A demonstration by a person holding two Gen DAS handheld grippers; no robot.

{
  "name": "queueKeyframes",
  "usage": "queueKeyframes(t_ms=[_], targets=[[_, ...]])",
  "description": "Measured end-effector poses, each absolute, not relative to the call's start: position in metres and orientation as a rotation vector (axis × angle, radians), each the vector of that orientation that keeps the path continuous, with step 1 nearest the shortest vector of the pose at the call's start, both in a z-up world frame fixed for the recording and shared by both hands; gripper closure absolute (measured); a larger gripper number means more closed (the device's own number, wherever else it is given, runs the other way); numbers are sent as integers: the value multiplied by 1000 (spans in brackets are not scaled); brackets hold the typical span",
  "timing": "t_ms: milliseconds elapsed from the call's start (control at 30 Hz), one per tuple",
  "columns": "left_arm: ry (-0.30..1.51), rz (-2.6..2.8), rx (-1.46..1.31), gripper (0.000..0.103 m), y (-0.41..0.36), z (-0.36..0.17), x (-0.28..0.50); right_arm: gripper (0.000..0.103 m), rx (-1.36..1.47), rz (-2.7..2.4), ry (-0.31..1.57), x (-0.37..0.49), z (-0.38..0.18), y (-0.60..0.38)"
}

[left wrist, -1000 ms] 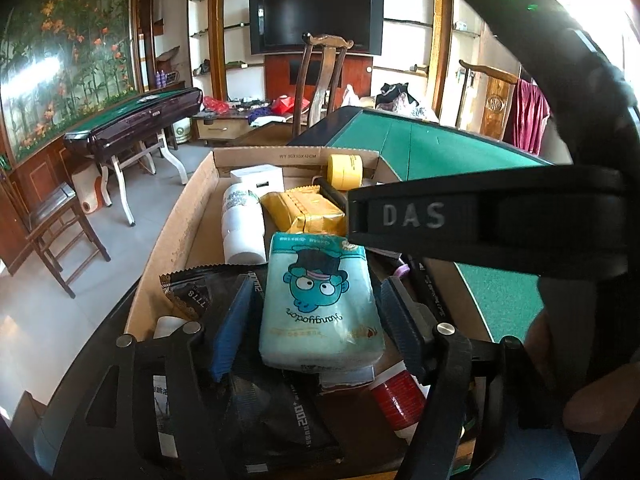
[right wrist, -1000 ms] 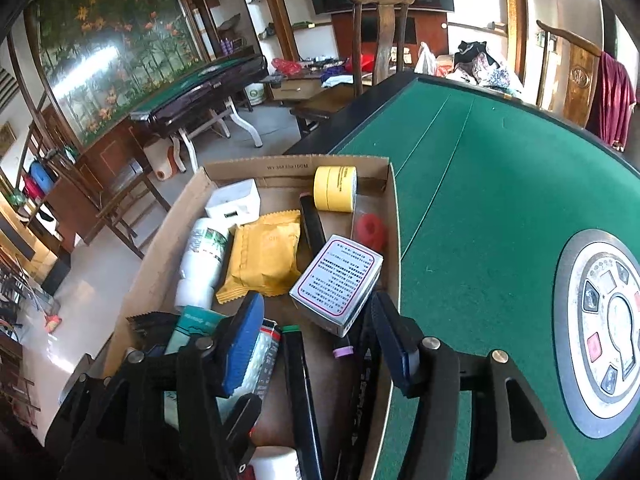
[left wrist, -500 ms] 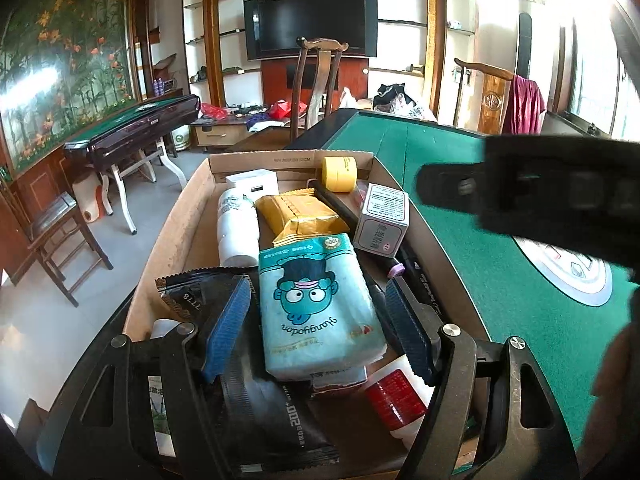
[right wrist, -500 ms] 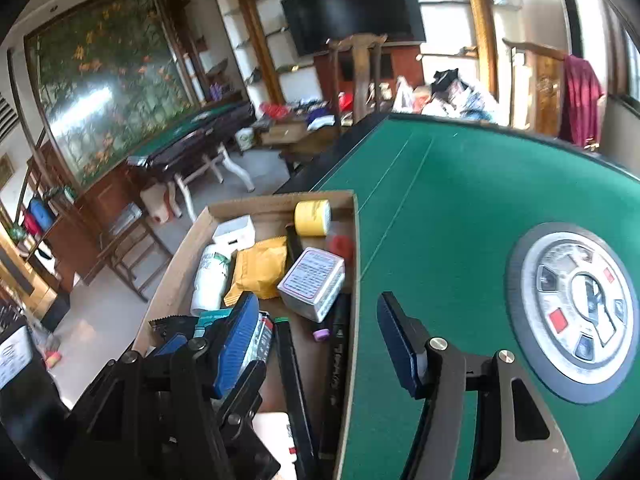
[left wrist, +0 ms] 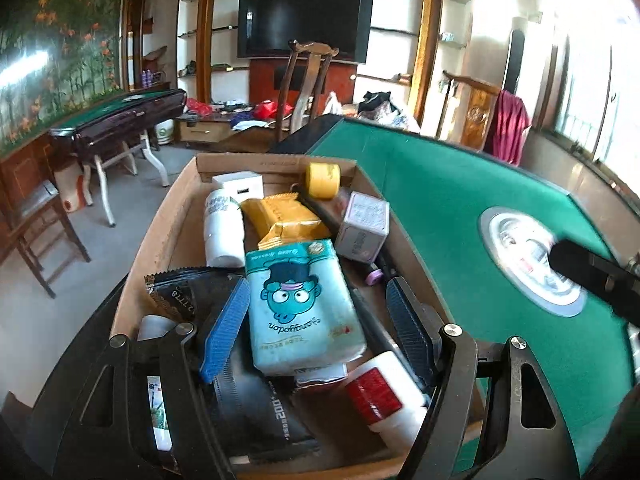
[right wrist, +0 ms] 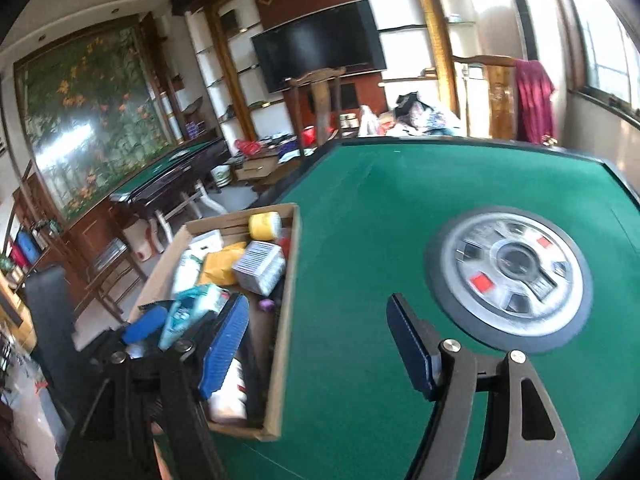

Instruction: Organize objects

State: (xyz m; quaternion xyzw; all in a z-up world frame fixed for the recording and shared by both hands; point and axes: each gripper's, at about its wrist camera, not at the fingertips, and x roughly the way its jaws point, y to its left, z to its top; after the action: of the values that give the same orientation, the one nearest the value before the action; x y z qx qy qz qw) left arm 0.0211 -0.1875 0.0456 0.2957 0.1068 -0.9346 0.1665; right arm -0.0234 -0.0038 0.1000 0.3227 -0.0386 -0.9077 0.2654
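My left gripper (left wrist: 316,288) hangs open over a cardboard box (left wrist: 168,232). A pale blue tissue pack (left wrist: 300,304) with a cartoon face lies between its blue pads, which stand clear of it. Around the pack lie a yellow snack packet (left wrist: 280,216), a white bottle (left wrist: 222,228), a small printed carton (left wrist: 362,224), a yellow tape roll (left wrist: 323,174) and a black packet (left wrist: 180,292). My right gripper (right wrist: 316,304) is over the green felt beside the cardboard box (right wrist: 286,320). Its jaws are opening and nothing is between them.
The green table (right wrist: 380,208) has a round grey control panel (right wrist: 508,276) at its middle. A white bottle with a red label (left wrist: 380,396) lies at the box's near end. A wooden chair (left wrist: 308,80) stands past the table's far edge.
The right gripper has swung right, out from over the box to above the felt, and its jaws have widened. The small carton stays in the box. The left gripper has hardly moved.
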Motion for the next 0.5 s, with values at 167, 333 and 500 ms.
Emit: queueKeyframes(t_ms=[167, 333, 500], targets=[[300, -2711, 701, 31, -180, 78, 50, 31, 854, -2524, -115, -12, 92, 24], [58, -2620, 657, 19, -174, 117, 76, 31, 830, -2519, -71, -1, 91, 22], [-33, -2532, 785, 19, -175, 112, 92, 27, 820, -2469, -25, 11, 89, 8]])
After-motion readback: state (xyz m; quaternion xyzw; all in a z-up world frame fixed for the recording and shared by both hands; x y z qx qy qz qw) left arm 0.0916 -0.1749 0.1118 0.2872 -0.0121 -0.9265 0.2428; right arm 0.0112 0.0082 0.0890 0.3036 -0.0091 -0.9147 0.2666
